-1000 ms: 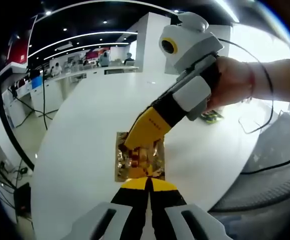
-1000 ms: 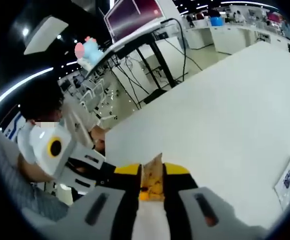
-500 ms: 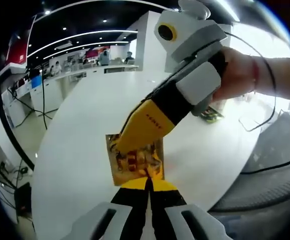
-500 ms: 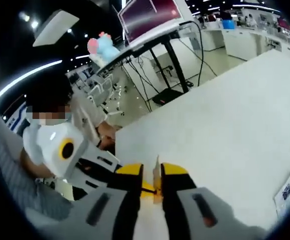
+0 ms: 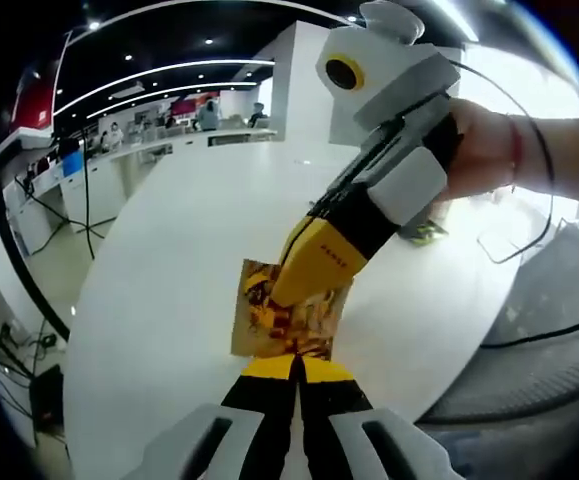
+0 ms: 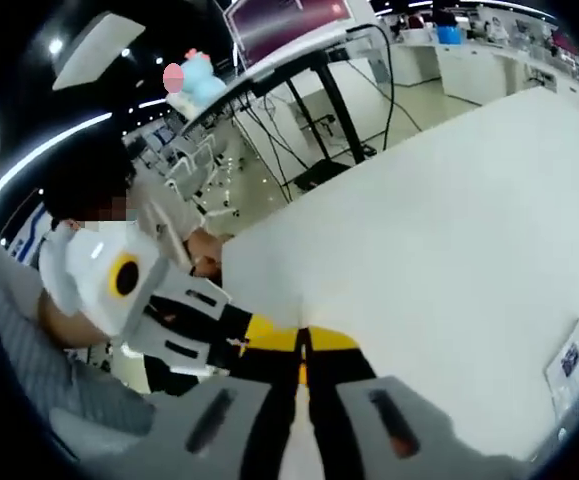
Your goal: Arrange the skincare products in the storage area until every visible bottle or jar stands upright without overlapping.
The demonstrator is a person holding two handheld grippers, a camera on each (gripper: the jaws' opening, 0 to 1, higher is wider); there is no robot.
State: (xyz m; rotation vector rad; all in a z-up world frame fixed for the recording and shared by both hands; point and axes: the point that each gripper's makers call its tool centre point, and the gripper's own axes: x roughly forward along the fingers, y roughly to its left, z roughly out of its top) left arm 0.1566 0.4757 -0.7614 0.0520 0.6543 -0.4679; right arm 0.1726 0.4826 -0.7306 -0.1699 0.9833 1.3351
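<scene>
A gold and orange foil sachet [image 5: 269, 322] hangs just above the white round table [image 5: 169, 250], held flat between both grippers. My left gripper [image 5: 296, 362] is shut on its lower edge. My right gripper [image 5: 291, 290] comes in from the upper right, held by a hand [image 5: 489, 150], and is shut on the sachet's upper part. In the right gripper view my right gripper [image 6: 304, 342] has its jaws pressed together, with a thin orange sliver of the sachet [image 6: 302, 374] between them. The left gripper [image 6: 257, 334] meets it from the left.
A small green and yellow packet [image 5: 425, 232] lies on the table behind the right gripper, with a thin cable [image 5: 514, 255] beside it. A printed card [image 6: 570, 362] lies near the table's right edge. A person [image 6: 89, 210] sits close behind the left gripper.
The right gripper has moved from the sachet's upper left corner to its upper right part. The sachet has turned and now shows edge-on between the right jaws, which stand closer together.
</scene>
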